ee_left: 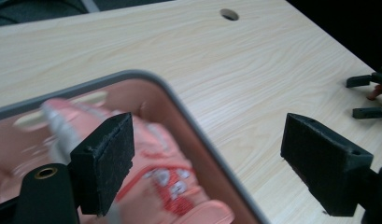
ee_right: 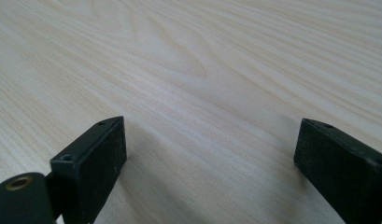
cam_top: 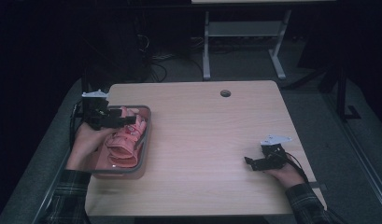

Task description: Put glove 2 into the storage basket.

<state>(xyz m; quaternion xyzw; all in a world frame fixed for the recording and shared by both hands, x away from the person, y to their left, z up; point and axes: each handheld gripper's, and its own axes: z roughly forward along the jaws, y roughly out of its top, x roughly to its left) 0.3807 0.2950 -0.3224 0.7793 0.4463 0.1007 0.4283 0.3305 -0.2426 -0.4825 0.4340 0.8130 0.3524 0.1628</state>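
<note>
A grey-rimmed bin (cam_top: 148,128) stands at the table's left side and holds crumpled pink fabric (cam_top: 125,142) with red and white markings. My left gripper (cam_top: 128,119) hovers over the bin's far end, pointing right, open with nothing between its jaws. In the left gripper view the pink fabric (ee_left: 165,186) lies under the left jaw, and the bin rim (ee_left: 128,74) curves between the jaws of the left gripper (ee_left: 212,163). My right gripper (cam_top: 250,162) rests low at the table's right front, pointing left. In its own view the right gripper (ee_right: 207,163) is open over bare wood.
The light wooden table (cam_top: 202,140) has a round cable hole (cam_top: 225,93) near its far edge. Beyond the table stand a desk frame (cam_top: 244,32) and cables on the dark floor. The right gripper's jaws (ee_left: 368,95) appear at the right edge of the left gripper view.
</note>
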